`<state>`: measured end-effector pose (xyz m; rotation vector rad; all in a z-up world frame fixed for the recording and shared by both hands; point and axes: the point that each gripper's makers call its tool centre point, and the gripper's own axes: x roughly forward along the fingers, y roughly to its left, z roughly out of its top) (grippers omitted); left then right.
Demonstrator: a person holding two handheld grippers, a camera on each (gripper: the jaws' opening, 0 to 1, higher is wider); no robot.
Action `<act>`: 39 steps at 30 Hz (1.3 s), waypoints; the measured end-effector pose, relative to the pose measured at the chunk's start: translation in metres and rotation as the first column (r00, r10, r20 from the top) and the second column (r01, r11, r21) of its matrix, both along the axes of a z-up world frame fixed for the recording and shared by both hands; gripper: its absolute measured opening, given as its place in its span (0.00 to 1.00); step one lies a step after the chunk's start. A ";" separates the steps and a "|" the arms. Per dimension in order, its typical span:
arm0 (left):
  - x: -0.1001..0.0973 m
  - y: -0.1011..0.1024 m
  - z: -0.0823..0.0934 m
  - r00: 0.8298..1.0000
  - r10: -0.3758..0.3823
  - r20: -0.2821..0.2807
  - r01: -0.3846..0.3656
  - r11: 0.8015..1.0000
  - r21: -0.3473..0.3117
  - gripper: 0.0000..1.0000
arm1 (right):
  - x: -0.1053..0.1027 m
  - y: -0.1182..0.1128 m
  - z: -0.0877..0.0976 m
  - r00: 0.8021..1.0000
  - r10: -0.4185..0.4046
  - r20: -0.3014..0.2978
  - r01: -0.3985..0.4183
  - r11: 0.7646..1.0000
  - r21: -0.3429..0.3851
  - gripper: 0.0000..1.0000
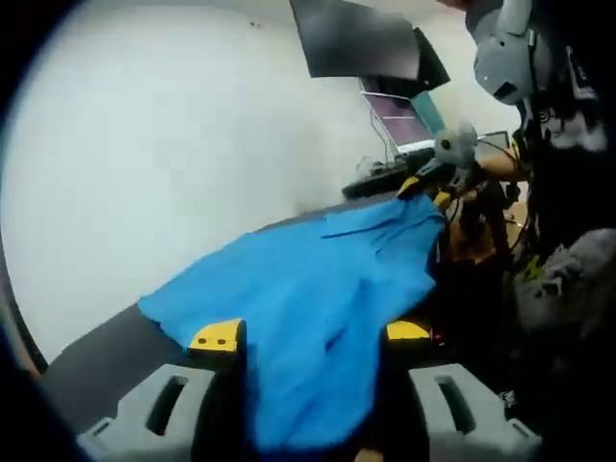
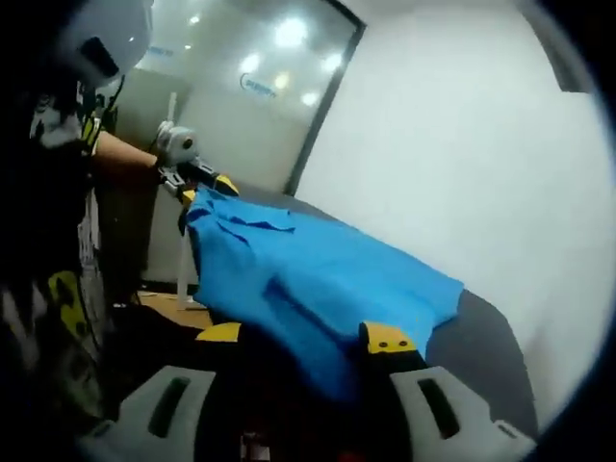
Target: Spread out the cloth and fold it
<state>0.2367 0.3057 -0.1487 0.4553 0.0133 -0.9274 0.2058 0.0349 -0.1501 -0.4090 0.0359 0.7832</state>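
Note:
A blue cloth (image 1: 308,279) hangs stretched between my two grippers, over a dark grey table (image 1: 106,356). In the left gripper view its near end runs down between the yellow-tipped jaws of my left gripper (image 1: 313,337), which is shut on it. The right gripper (image 1: 428,183) pinches the far corner. In the right gripper view the blue cloth (image 2: 318,269) comes down between the jaws of my right gripper (image 2: 303,337), shut on that end. The left gripper (image 2: 204,181) holds the opposite corner, with a gloved hand behind it. The cloth's middle is rumpled, with folds near the far corners.
The person's body stands beside the table (image 2: 486,337), at the right of the left gripper view and the left of the right gripper view. An open laptop (image 1: 399,120) and a dark screen (image 1: 356,38) sit beyond the table. A white wall (image 2: 481,144) runs along the far side.

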 end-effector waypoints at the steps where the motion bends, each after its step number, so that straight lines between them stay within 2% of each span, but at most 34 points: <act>1: 0.002 0.008 0.000 1.000 0.017 -0.005 -0.017 1.000 0.013 0.52 | 0.005 -0.007 0.003 0.999 -0.043 0.015 0.043 0.999 -0.012 0.37; 2: 0.003 0.016 0.000 0.999 0.039 -0.019 -0.039 0.999 0.016 0.50 | 0.009 -0.015 0.005 0.996 -0.077 0.042 0.079 0.996 -0.042 0.32; 3: 0.004 0.023 0.000 0.998 0.053 -0.028 -0.052 0.999 0.015 0.48 | 0.010 -0.019 0.007 0.995 -0.088 0.055 0.091 0.995 -0.047 0.32; 6: 0.009 0.039 -0.005 0.994 0.103 -0.022 -0.103 0.994 0.035 0.42 | 0.011 -0.027 0.003 0.996 -0.089 0.032 0.090 0.995 -0.037 0.32; 9: 0.013 0.036 -0.004 0.994 0.108 -0.033 -0.107 0.994 0.022 0.35 | 0.016 -0.020 0.000 0.996 -0.088 0.019 0.089 0.995 -0.035 0.28; 11: 0.011 0.029 -0.009 0.997 0.073 -0.019 -0.071 0.994 0.083 0.28 | 0.020 -0.013 -0.004 0.997 -0.073 0.028 0.075 0.993 -0.091 0.16; 12: 0.011 0.024 -0.007 0.999 0.051 0.004 -0.051 0.994 0.096 0.26 | 0.021 -0.011 -0.007 0.997 -0.064 0.037 0.068 0.990 -0.127 0.09; 13: 0.011 0.023 -0.008 0.999 0.051 -0.001 -0.051 0.993 0.109 0.23 | 0.021 -0.009 -0.006 0.996 -0.064 0.055 0.071 0.988 -0.137 0.02; 15: 0.010 0.024 -0.010 0.999 0.049 -0.021 -0.046 0.991 0.125 0.12 | 0.021 -0.009 -0.004 0.995 -0.071 0.066 0.079 0.988 -0.134 0.02; 18: 0.005 0.027 -0.004 0.999 0.046 -0.020 -0.043 0.991 0.131 0.08 | 0.019 -0.014 0.006 0.995 -0.072 0.068 0.080 0.991 -0.110 0.01; 20: 0.003 0.030 0.007 0.998 0.054 -0.006 -0.053 0.989 0.138 0.07 | 0.017 -0.015 0.018 0.993 -0.070 0.097 0.080 0.992 -0.102 0.01; 22: 0.006 0.033 0.032 0.997 0.077 0.029 -0.080 0.989 0.123 0.06 | 0.015 -0.016 0.039 0.990 -0.066 0.126 0.079 0.992 -0.098 0.01; 24: 0.008 0.033 0.058 0.995 0.088 0.047 -0.092 0.991 0.093 0.06 | 0.015 -0.016 0.064 0.986 -0.064 0.155 0.072 0.996 -0.051 0.01; 26: 0.013 0.033 0.080 0.989 0.107 0.103 -0.116 0.990 0.082 0.05 | 0.018 -0.019 0.082 0.984 -0.071 0.161 0.075 0.997 -0.016 0.01; 28: 0.012 0.031 0.095 0.986 0.120 0.119 -0.130 0.988 0.079 0.04 | 0.019 -0.024 0.095 0.984 -0.081 0.162 0.082 0.997 0.001 0.01; 32: 0.001 0.028 0.121 0.978 0.126 0.164 -0.140 0.987 0.075 0.02 | 0.006 -0.026 0.121 0.981 -0.081 0.177 0.074 0.996 0.049 0.01; 36: -0.014 0.031 0.148 0.961 0.149 0.231 -0.171 0.982 0.078 0.02 | -0.011 -0.026 0.138 0.977 -0.066 0.204 0.056 0.997 0.052 0.01; 39: -0.026 0.034 0.166 0.954 0.160 0.255 -0.185 0.980 0.078 0.02 | -0.026 -0.023 0.157 0.968 -0.044 0.246 0.036 0.999 0.035 0.01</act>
